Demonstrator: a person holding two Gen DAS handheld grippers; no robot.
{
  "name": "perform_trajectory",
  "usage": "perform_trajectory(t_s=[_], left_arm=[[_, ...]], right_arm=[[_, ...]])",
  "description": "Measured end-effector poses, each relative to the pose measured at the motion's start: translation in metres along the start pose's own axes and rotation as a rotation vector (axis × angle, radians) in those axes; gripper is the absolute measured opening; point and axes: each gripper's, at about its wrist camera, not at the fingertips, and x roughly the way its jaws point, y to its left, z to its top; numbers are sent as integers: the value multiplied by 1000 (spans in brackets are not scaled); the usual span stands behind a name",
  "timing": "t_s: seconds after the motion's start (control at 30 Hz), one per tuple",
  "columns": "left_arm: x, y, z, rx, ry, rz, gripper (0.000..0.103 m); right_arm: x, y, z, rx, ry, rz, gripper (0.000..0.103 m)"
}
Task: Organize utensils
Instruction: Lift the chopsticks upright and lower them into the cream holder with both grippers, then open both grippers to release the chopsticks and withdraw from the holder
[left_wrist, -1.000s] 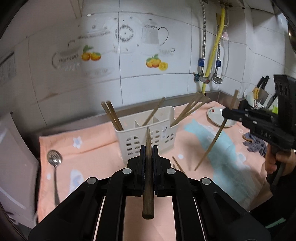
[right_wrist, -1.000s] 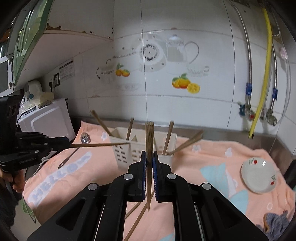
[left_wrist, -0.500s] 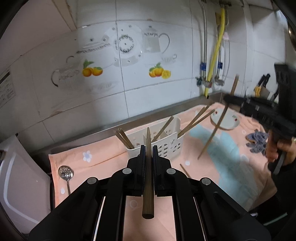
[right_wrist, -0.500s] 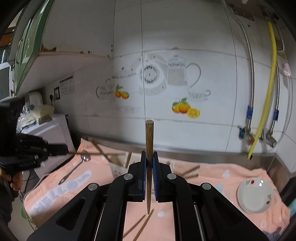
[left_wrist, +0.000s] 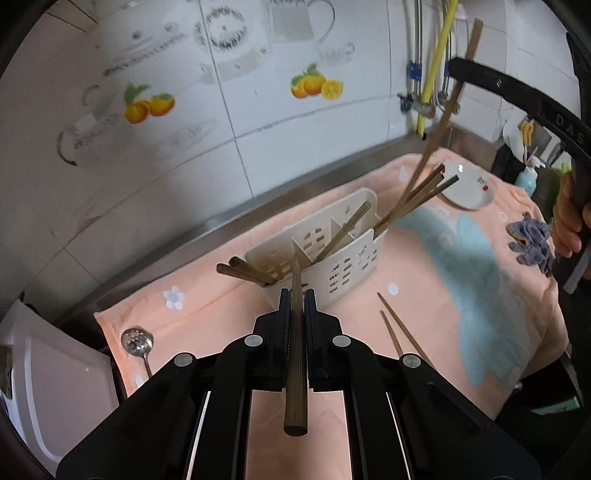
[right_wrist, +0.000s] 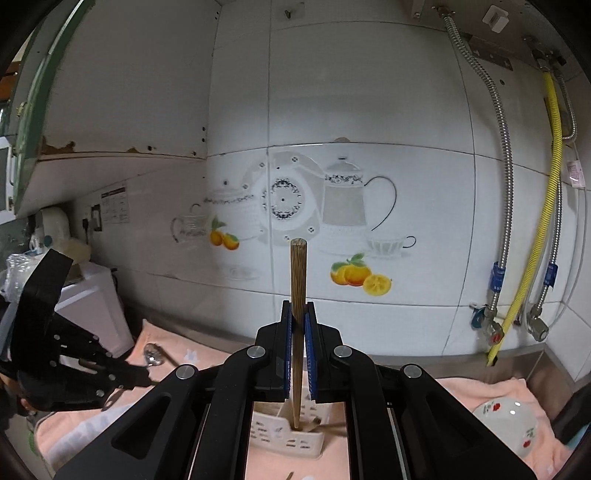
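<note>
A: Where are the chopsticks?

B: One chopstick (left_wrist: 295, 343) is pinched in the left gripper (left_wrist: 295, 299), lying along its fingers with the blunt end toward the camera and the tip pointing at the white utensil holder (left_wrist: 325, 254). The right gripper (right_wrist: 298, 325) is pressed together on a second chopstick (right_wrist: 297, 295), held upright, thick end up, its tip just over the holder's compartments.

A: Anything hard to make out?

B: In the right wrist view the gripper's own body covers most of the holder; only a strip of its front wall and top edge shows, so I cannot tell which compartment the tip hangs over. The left wrist view shows only the right gripper's black fingers and frame at the upper right, with a hand (left_wrist: 567, 218) on its handle cut off by the edge.

A: What's in the holder?

B: Several chopsticks lean out of it: two toward the left end, one in the middle, three fanning out to the right. Two loose chopsticks (left_wrist: 400, 332) lie on the peach towel (left_wrist: 461, 295) covering the table, just right of the left gripper.

A: And around that?

B: A slotted spoon (left_wrist: 137, 341) lies on the towel's left edge, a small white dish (left_wrist: 467, 190) sits beyond the holder to the right, and a grey-purple cloth (left_wrist: 532, 243) is near the hand
</note>
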Motion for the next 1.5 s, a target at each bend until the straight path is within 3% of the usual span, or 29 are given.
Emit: perform_trajectory(t_s=[0.2,0.5,0.73,0.9,1.07,1.17,1.3,1.5], left_arm=[[21,9,12,-22,60,-15,6],[40,17,21,-90,50,-59,7],[40,21,19,-126,18,-73,9],[27,23,17,-147,-42,-82,31],[8,24,6,-187,-115,-97,39],[0,19,-7,-205,-148,-107,43],[-2,9,-32,-230,-169,-100,62],[4,0,-69,-284,-181,-114,75]], right_arm=[[28,-4,-7,19,40,-7,7],[56,-4,-28,15,117,-13,7],[58,-7,-34,25,127,-14,11],[47,-9,-35,28,113,-19,20],[25,-6,-45,19,115,-11,27],[11,-3,-61,28,136,3,31],[-6,3,-95,48,187,22,39],[-19,15,-149,46,282,26,42]])
